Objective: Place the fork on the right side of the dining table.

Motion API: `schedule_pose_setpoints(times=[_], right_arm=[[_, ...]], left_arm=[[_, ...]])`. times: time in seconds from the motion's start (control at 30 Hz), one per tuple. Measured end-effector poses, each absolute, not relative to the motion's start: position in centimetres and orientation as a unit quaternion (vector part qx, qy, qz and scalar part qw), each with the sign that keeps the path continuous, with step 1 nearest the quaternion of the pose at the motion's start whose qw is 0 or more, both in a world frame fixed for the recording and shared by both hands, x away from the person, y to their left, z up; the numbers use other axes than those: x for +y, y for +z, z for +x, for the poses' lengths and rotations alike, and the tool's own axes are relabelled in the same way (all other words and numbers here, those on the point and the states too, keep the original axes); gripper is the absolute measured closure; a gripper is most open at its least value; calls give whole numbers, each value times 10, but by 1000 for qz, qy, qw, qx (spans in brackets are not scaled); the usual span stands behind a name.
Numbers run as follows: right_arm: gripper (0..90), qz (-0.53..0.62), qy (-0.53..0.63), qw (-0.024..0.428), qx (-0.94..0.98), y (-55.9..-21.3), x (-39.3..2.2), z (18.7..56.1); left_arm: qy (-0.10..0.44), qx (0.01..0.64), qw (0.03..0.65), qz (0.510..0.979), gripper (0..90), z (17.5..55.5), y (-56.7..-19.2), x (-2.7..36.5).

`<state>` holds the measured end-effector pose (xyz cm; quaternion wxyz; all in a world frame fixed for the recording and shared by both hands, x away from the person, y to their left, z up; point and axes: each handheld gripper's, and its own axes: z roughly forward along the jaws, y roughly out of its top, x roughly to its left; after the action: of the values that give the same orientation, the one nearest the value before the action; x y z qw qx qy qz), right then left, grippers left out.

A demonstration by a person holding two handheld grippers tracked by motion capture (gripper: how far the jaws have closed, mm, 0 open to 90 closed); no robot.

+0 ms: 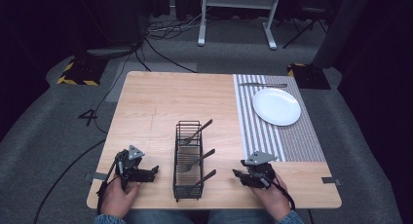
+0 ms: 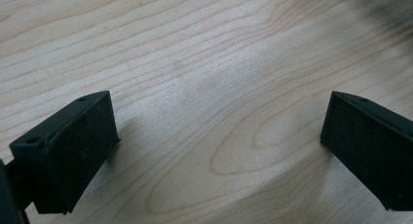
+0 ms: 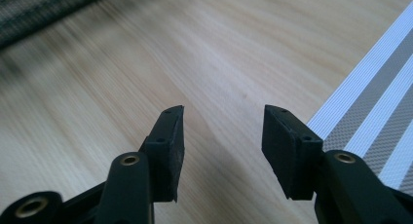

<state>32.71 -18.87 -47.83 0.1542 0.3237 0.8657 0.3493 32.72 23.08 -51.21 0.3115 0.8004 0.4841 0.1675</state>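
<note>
Wire caddy (image 1: 188, 160) holding forks (image 1: 197, 132), plate (image 1: 276, 106) on placemat (image 1: 297, 136).

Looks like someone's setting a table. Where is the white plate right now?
In the high view, the white plate lies on the striped placemat at the table's far right, just in front of a knife.

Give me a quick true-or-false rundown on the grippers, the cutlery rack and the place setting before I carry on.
1. The left gripper is open with nothing between its jaws. True.
2. The right gripper is shut on a fork. False: its jaws stand apart over bare wood.
3. The wire rack stands between the two grippers and holds utensils with handles leaning toward the right. True.
4. The white plate sits on bare wood. False: it rests on the striped placemat.
5. A knife lies on the placemat beyond the plate. True.
</note>
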Motion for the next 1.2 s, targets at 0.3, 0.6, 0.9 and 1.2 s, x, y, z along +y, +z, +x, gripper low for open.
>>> schedule_pose_setpoints(times=[0.3, 0.6, 0.9, 1.2], right_arm=[[535, 322, 393, 132, 851, -428, -192, 339], [558, 321, 428, 94, 839, -382, -182, 362], [558, 292, 424, 106, 851, -363, -157, 373], [556, 291, 436, 87, 847, -346, -137, 394]], left_arm=[[167, 484, 312, 800, 2, 327, -512, 231], [168, 484, 312, 800, 2, 327, -512, 231], [166, 484, 312, 801, 2, 327, -512, 231], [165, 482, 311, 802, 2, 326, -512, 232]])
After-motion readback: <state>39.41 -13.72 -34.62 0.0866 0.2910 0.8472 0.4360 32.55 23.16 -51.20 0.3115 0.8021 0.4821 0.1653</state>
